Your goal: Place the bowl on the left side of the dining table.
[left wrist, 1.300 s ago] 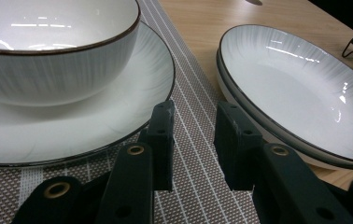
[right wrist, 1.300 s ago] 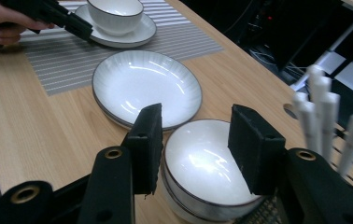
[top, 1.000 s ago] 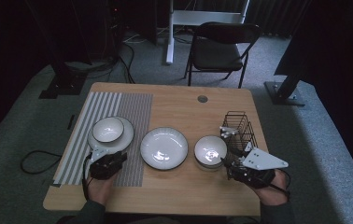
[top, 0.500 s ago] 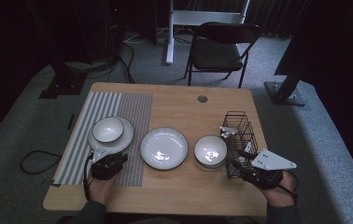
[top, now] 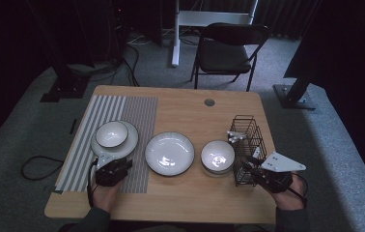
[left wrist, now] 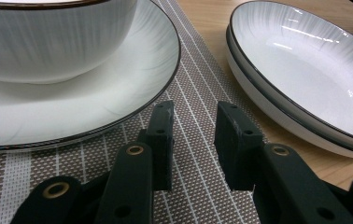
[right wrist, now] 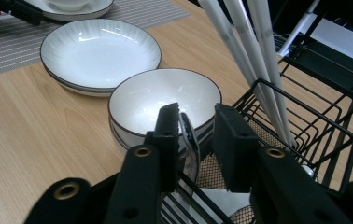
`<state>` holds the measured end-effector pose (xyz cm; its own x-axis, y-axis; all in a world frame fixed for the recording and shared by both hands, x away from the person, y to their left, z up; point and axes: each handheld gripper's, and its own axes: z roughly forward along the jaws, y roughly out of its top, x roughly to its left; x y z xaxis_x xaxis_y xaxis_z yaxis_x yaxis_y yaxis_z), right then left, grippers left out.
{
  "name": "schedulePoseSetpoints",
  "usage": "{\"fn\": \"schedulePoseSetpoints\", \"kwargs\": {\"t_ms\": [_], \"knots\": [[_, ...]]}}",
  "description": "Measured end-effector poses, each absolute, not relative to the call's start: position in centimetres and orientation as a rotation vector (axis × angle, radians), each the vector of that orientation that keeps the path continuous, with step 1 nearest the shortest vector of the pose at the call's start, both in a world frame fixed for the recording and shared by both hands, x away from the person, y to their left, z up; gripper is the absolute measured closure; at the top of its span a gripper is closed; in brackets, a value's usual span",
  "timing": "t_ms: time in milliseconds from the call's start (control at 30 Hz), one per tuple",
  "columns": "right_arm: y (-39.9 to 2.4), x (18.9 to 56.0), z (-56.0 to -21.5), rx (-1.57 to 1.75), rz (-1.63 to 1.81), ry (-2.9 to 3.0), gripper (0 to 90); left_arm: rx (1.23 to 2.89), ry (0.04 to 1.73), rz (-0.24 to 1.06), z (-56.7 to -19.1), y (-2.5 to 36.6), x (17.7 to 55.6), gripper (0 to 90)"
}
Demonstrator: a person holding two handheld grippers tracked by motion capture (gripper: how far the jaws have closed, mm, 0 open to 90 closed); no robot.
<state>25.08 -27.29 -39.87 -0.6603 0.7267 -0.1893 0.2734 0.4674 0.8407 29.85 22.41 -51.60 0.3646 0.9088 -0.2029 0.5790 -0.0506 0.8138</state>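
Tabletop [top: 180, 193] risk: your right tool [right wrist: 197, 122], jaws just narrowing around the spoon [right wrist: 189, 140] without a firm pinch, may snag the rack [right wrist: 305, 116]. Your left tool [left wrist: 193, 122] rests apart, empty.

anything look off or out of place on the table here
Nothing stands out. The small bowl sits upright on its plate on the striped mat, the wide plate and second bowl lie level on the table, and the wire basket stands upright with white utensils inside. No spills or breakage.
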Motion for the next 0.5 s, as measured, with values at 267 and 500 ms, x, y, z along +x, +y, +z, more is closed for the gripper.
{"fn": "schedulePoseSetpoints", "kwargs": {"t_ms": [267,500], "knots": [[-27.89,25.48,-40.35,0.882,1.095,2.162,82.5,1.743,1.32,0.472,-51.64,22.36,29.85,68.5],[-28.17,25.58,-40.39,0.906,1.093,2.161,83.5,1.748,1.322,0.471,-51.75,22.31,29.89,68.5]]}}
